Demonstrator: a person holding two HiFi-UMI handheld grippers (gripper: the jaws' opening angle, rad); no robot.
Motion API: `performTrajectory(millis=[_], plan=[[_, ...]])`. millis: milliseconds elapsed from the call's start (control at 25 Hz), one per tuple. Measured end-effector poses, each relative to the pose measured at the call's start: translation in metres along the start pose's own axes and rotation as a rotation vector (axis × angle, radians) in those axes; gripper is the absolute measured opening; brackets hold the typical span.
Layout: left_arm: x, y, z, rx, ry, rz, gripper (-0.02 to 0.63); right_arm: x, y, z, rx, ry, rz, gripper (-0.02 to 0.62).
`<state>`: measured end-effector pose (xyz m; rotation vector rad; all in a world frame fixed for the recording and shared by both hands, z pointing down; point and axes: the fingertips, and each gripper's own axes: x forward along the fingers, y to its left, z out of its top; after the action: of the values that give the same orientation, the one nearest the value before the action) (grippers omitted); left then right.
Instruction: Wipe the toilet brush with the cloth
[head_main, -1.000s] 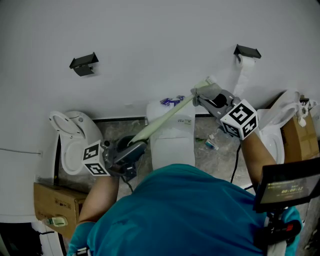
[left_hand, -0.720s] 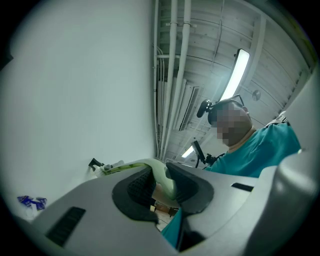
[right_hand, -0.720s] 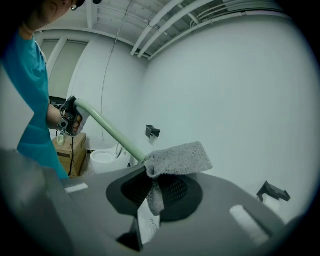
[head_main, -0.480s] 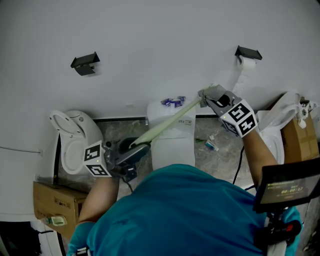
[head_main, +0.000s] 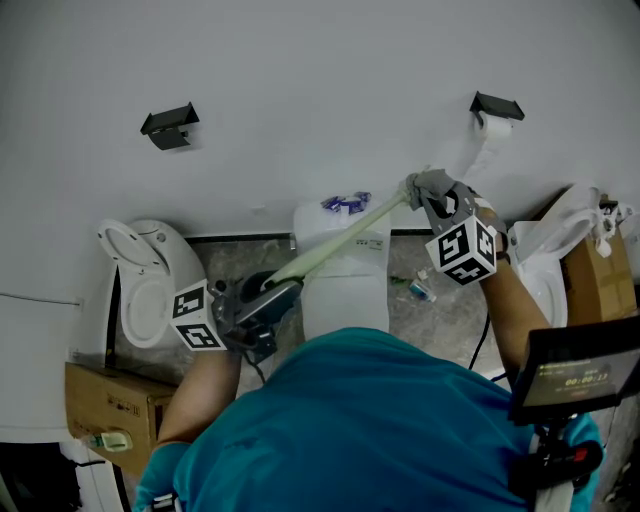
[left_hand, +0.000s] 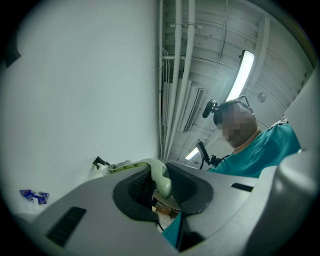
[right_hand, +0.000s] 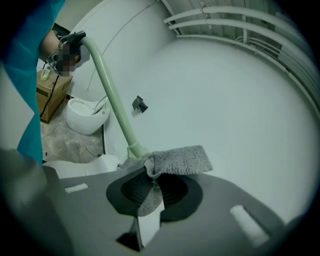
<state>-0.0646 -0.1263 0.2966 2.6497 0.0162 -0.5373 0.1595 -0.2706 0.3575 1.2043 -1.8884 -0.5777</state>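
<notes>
Left tongs (left_hand: 159, 186) clamp the pale green handle of the toilet brush (head_main: 340, 238). Right tongs (right_hand: 150, 192) pinch the grey cloth (right_hand: 182, 160) against the brush's far end, slanting above the toilet tank (head_main: 345, 285).

Head view: high up, aimed steeply down over teal shoulders onto floor (head_main: 440, 325) and white wall (head_main: 300, 80). Left gripper view: close along own jaws, tilted up, wall at left, ceiling (left_hand: 215, 45) at right. Right gripper view: close along own jaws, facing same wall. Shared by all three: toilet brush (head_main: 340, 240) shaft, wall.
</notes>
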Motion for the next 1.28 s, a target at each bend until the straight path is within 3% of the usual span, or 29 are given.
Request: performTrajectory(millis=[120,320,400,640,760,1000,1160,1280], plan=[[-0.002,0.004,0.001,-0.011,-0.018,0.019,0.063,-0.019,-0.008,0.025,0.054,-0.107,-0.019,0.035],[-0.004,0.013,0.005,-0.012,-0.044,0.065,0.063,-0.057,0.006,0.08,0.301,-0.368,0.159,0.035],[-0.004,0.019,0.009,-0.036,-0.072,0.083,0.063,-0.067,0.016,0.097,0.338,-0.437,0.206,0.035],[-0.003,0.033,0.021,-0.099,-0.16,0.111,0.063,-0.089,0.053,0.144,0.247,-0.57,0.285,0.035],[0.001,0.039,0.025,-0.108,-0.174,0.122,0.063,-0.094,0.079,0.157,0.171,-0.588,0.345,0.035],[0.015,0.041,0.022,-0.044,-0.107,0.143,0.063,-0.081,0.123,0.167,0.041,-0.555,0.465,0.035],[0.02,0.045,0.014,-0.001,-0.034,0.174,0.063,-0.08,0.137,0.176,-0.052,-0.54,0.489,0.035],[0.02,0.047,0.011,0.006,-0.002,0.191,0.061,-0.077,0.137,0.18,-0.06,-0.526,0.488,0.035]])
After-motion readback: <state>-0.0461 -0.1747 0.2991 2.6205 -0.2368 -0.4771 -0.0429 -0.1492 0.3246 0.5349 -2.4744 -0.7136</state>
